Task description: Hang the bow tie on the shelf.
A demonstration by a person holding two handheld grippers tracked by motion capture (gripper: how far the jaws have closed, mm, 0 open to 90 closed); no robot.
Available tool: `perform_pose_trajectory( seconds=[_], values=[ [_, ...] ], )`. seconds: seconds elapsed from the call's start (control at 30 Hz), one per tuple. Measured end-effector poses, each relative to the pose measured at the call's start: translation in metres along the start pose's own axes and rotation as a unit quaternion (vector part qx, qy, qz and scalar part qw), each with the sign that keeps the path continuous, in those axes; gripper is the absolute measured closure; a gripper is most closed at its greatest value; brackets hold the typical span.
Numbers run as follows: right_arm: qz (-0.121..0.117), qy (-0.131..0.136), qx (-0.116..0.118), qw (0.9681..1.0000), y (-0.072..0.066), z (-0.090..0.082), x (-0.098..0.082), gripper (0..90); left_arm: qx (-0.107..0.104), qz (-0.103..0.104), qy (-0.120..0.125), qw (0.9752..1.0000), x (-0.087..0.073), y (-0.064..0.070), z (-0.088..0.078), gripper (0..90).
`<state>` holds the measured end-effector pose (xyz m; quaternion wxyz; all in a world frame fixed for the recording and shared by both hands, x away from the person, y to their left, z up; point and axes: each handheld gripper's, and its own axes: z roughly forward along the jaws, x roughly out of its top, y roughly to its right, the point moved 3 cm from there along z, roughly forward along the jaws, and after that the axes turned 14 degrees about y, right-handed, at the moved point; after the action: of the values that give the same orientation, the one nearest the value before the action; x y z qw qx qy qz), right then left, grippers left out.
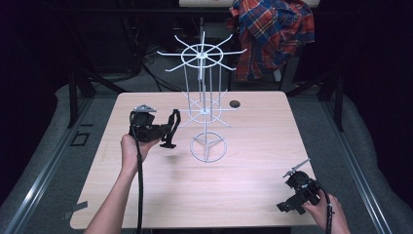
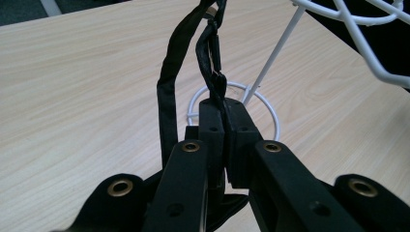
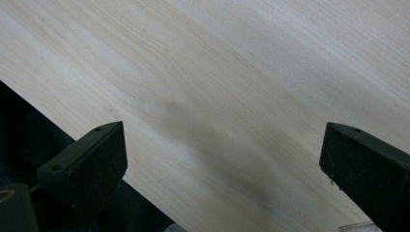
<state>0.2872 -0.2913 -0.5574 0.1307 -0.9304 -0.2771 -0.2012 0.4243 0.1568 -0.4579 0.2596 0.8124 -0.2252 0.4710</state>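
At the table [image 1: 160, 204], I hold my left gripper [image 2: 224, 113] clamped on a black strap [image 2: 167, 92], its loop standing up above the jaws, just beside the white wire rack [image 1: 205, 105]. The strap hangs in the air, clear of the wood, near the rack's ring base. My right gripper [image 1: 292, 204] idles near the table's near right corner, jaws wide apart and empty. The step looks like hanging the strap on a rack arm; next I must lift the loop over a hook tip.
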Motion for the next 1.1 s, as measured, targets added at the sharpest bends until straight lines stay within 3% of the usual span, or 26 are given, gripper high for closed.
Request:
perform_pose_trajectory(
  seconds=[0.23,0.3,0.43,0.73,0.93,0.97,1.0,1.1],
  values=[
    [-0.011,-0.007,-0.014,0.9998,0.002,0.000,0.000,2.5,-0.004,-0.007,-0.008,0.9999,-0.005,-0.002,0.006,86.6],
    [0.003,-0.003,0.007,1.0000,0.001,0.001,0.000,2.5,-0.005,-0.008,-0.009,0.9999,-0.005,-0.002,0.007,86.3],
    [-0.008,-0.006,-0.004,0.9999,0.002,0.000,0.000,2.6,-0.007,-0.009,-0.011,0.9999,-0.006,-0.001,0.007,85.1],
    [-0.015,-0.013,-0.005,0.9998,0.002,-0.001,0.000,2.6,-0.003,-0.010,-0.015,0.9998,-0.011,-0.003,0.012,84.8],
    [-0.011,-0.015,-0.004,0.9998,0.002,0.000,0.000,2.7,-0.007,-0.006,-0.019,0.9998,-0.015,-0.002,0.019,82.4],
    [-0.006,-0.008,-0.013,0.9999,0.001,0.000,0.000,2.8,-0.009,-0.010,-0.021,0.9997,-0.016,-0.002,0.020,82.4],
    [0.000,-0.006,0.013,0.9999,0.001,0.002,-0.001,2.8,-0.010,-0.009,-0.023,0.9996,-0.017,-0.003,0.021,82.1],
    [-0.009,-0.009,-0.005,0.9999,0.002,0.000,-0.001,2.8,-0.010,-0.012,-0.028,0.9995,-0.019,-0.004,0.023,78.8]
  ],
)
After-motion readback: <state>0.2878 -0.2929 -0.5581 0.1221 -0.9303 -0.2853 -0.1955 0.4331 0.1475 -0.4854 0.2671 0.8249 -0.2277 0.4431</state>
